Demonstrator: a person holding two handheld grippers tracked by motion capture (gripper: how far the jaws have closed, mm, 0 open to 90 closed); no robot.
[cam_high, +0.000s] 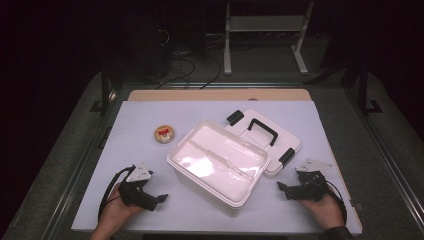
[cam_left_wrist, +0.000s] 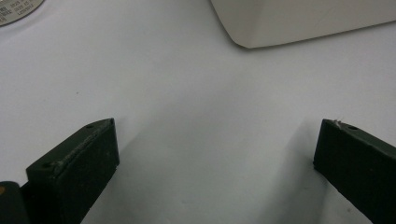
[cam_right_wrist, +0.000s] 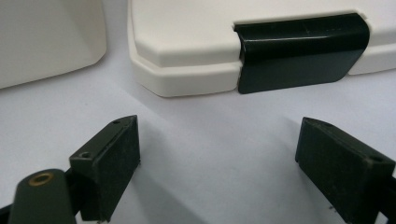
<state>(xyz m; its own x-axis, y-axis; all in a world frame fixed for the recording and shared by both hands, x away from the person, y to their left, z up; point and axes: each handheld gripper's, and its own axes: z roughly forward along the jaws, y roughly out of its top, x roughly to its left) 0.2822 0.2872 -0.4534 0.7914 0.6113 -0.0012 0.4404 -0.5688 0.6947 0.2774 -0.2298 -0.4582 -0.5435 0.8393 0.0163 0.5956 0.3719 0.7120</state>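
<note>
Item: white plastic box (cam_high: 215, 167), open, lying at an angle at the middle of the worktop (cam_high: 140, 120). Interior pale and glossy, with a ridge running lengthwise. One lower corner of the box (cam_left_wrist: 299, 23) sits at the top of the left gripper view; a white wall of it (cam_right_wrist: 46, 42) sits at the upper left of the right gripper view.

Lid (cam_high: 265, 137): white, flat on the worktop just behind and to the right of the box, carrying a black handle (cam_high: 263, 131) and black latches (cam_high: 286, 156). One latch (cam_right_wrist: 299, 53) faces the right gripper at close range, folded over the lid's edge (cam_right_wrist: 187, 60).

Left gripper (cam_high: 161, 198): held low near the front left of the box, jaws spread wide, nothing between them, bare worktop beneath (cam_left_wrist: 205, 140).

Right gripper (cam_high: 281, 187): held near the front right corner of the lid, jaws parted, nothing grasped.

Small round container (cam_high: 164, 134): tan with a red mark, standing left of the box, apart from it.
</note>
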